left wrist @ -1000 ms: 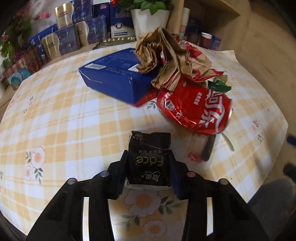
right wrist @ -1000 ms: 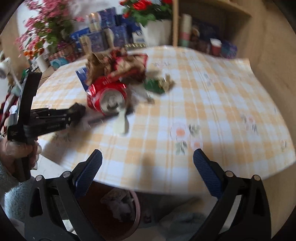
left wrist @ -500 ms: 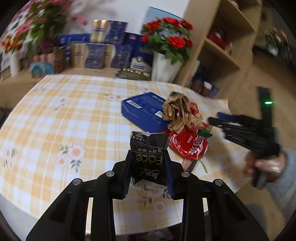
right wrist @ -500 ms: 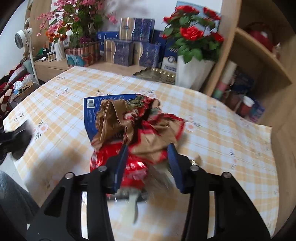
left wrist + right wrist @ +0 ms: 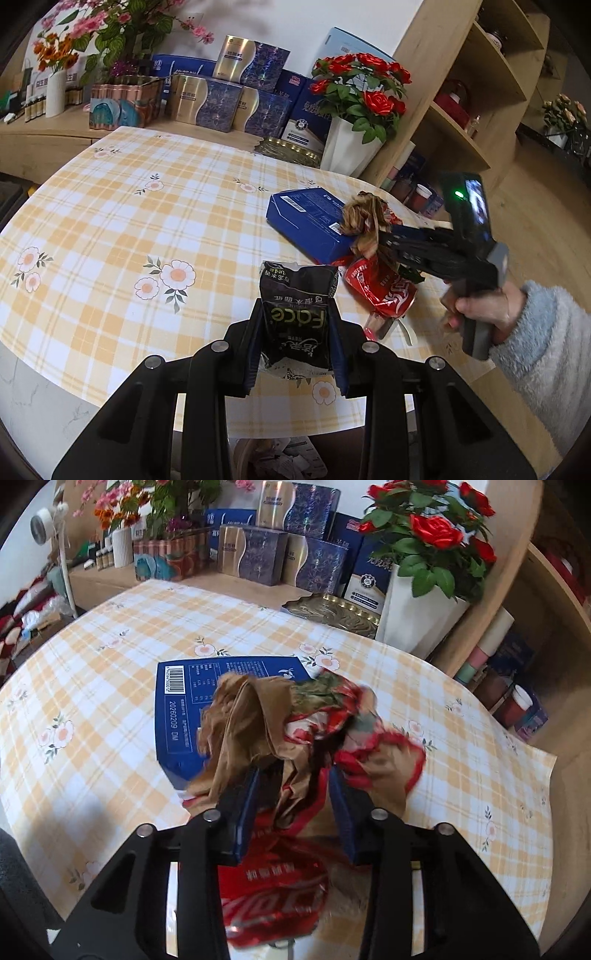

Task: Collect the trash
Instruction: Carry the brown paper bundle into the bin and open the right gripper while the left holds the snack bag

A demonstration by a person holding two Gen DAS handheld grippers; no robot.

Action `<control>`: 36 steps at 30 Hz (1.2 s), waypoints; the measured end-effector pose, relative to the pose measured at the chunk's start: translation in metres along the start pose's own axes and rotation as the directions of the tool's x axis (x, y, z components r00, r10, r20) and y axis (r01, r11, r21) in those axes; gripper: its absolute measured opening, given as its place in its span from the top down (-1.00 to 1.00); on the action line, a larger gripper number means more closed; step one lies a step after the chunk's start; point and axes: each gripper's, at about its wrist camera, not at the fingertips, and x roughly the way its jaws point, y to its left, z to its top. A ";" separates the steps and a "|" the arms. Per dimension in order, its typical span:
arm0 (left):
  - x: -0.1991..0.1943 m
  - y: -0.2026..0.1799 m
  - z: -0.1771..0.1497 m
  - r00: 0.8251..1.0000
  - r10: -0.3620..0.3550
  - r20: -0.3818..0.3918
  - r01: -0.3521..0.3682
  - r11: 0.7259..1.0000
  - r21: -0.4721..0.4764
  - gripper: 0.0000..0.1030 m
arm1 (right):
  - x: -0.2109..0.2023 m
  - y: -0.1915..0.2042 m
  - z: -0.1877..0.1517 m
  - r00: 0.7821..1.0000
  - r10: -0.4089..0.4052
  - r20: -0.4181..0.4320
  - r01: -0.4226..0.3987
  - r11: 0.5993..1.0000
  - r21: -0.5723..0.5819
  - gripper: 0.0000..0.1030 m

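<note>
Black wrapper (image 5: 295,317) is pinched in left claw (image 5: 295,332) above near bench (image 5: 110,229) edge; right claw (image 5: 291,794), jaws just closing, is clamped on crumpled brown paper (image 5: 251,723).

Both your grippers are clamped, angled down.
Your left gripper (image 5: 295,332) pinches a black packet; your right gripper (image 5: 293,797) has just been closing on crumpled paper.

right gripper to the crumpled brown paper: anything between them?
Nothing visible. The right gripper has just been closing, and the crumpled brown paper already sits between its pads, bunched with red wrapper scraps. The crushed red can lies underneath, and the blue box lies behind it.
</note>
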 end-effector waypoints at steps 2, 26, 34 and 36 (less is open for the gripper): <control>-0.001 -0.002 -0.003 1.000 -0.003 -0.004 0.003 1.000 0.008 0.39 | 0.007 0.005 0.005 0.999 -0.041 -0.024 0.040 0.999 -0.025 0.54; -0.056 -0.005 -0.030 0.999 -0.022 0.024 0.021 1.000 0.001 0.39 | -0.189 0.000 -0.060 0.927 0.150 0.345 -0.216 0.963 0.160 0.68; -0.087 -0.011 -0.063 1.000 -0.026 0.017 0.026 1.000 0.011 0.40 | -0.220 0.017 -0.129 0.931 0.203 0.303 -0.272 0.940 0.206 0.68; -0.094 -0.013 -0.070 0.999 -0.026 0.021 0.026 1.000 0.015 0.40 | -0.224 0.023 -0.145 0.933 0.216 0.289 -0.280 0.938 0.205 0.67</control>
